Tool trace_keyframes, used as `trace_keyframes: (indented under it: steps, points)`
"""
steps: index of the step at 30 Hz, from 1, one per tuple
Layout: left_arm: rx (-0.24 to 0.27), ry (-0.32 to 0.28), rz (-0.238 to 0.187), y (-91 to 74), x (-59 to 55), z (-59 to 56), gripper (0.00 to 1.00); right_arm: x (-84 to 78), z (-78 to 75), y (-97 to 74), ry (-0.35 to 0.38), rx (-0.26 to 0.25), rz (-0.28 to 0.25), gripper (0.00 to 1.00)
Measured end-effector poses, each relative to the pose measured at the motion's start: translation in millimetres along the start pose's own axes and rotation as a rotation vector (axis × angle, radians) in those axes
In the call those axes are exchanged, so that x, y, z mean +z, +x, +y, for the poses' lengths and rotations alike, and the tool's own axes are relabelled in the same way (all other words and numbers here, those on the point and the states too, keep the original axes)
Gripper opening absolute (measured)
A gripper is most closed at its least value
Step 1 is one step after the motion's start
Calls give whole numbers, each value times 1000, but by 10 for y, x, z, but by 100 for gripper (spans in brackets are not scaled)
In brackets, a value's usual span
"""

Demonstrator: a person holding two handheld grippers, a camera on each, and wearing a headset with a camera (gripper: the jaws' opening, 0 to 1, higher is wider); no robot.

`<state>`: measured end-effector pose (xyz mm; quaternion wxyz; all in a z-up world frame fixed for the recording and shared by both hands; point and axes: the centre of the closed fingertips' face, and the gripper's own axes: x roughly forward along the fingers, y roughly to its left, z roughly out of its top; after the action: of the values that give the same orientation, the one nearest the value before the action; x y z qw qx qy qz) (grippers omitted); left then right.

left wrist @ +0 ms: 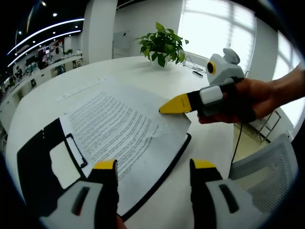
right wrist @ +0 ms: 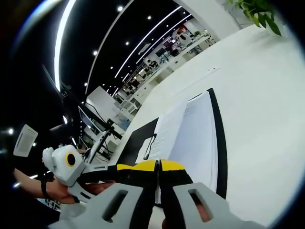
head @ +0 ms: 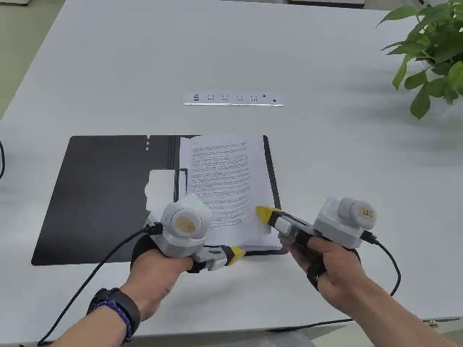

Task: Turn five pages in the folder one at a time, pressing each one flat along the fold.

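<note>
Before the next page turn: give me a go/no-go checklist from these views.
1. Black folder open and lying flat on the white table: ok.
2. Right tool at the near right corner of the top page, jaws shut: ok.
3. Exactly one sheet pinched: cannot tell; the shut tips hide the paper edge.
4. Left tool jaws open and holding nothing, free to press: ok.
5. Left tool placed on the fold: not ok; its tips sit at the near edge of the pages.
</note>
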<state>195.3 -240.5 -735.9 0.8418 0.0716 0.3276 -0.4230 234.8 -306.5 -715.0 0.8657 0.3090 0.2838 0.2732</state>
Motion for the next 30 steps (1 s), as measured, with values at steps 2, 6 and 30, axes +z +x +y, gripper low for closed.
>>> trace_keyframes:
  steps: [2, 6, 30]
  points:
    - [9, -1, -5, -53, 15, 30, 61, 22, 35, 8, 3, 3, -7, 0]
    - [24, 5, -25, -197, 60, 78, 61, 77, 153, 47, -4, 19, -21, 0]
    - [100, -18, -95, -860, 76, 358, 63, 3, 816, 473, -17, 116, -7, 0]
